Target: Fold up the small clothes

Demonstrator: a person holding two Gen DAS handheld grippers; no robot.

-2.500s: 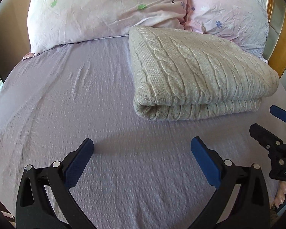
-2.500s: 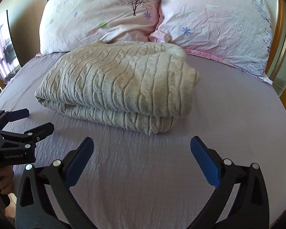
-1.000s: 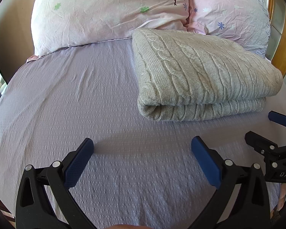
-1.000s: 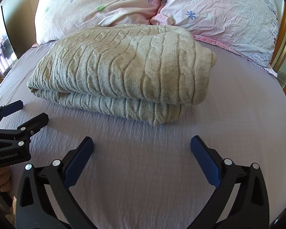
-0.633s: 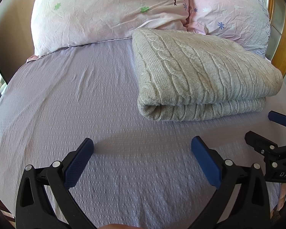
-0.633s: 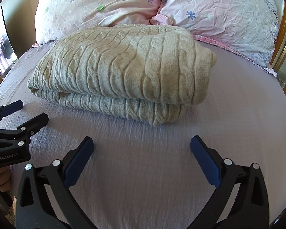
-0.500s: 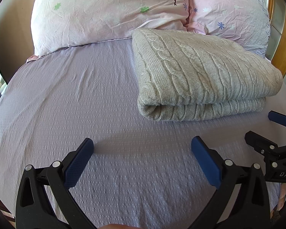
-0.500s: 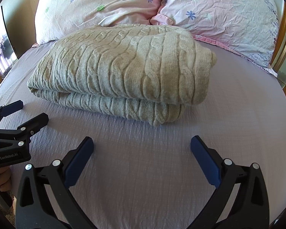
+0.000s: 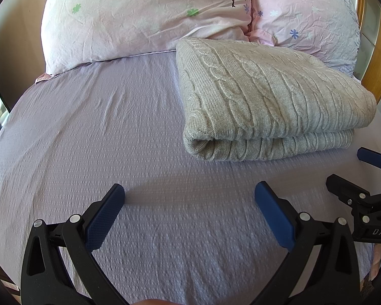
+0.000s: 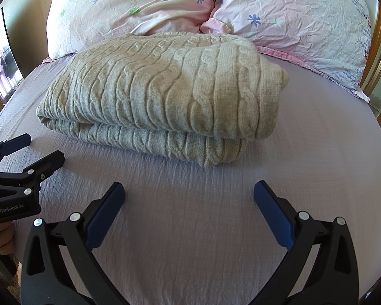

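Note:
A beige cable-knit sweater (image 9: 266, 96) lies folded in a thick rectangle on the lavender bed sheet (image 9: 101, 139), just in front of the pillows; it also shows in the right wrist view (image 10: 165, 94). My left gripper (image 9: 189, 198) is open and empty, held over the sheet a short way before the sweater's near left corner. My right gripper (image 10: 189, 198) is open and empty, in front of the sweater's near right corner. Each gripper shows at the edge of the other's view, the right one (image 9: 353, 172) and the left one (image 10: 35, 150), both open.
Two pink floral pillows (image 9: 144, 17) (image 10: 292, 20) lean at the head of the bed behind the sweater. A wooden headboard edge (image 9: 376, 56) stands at the far right. A wall and a window (image 10: 2, 58) lie to the left of the bed.
Over the earliest frames both grippers moved a little closer to the sweater. In the last second nothing has visibly moved.

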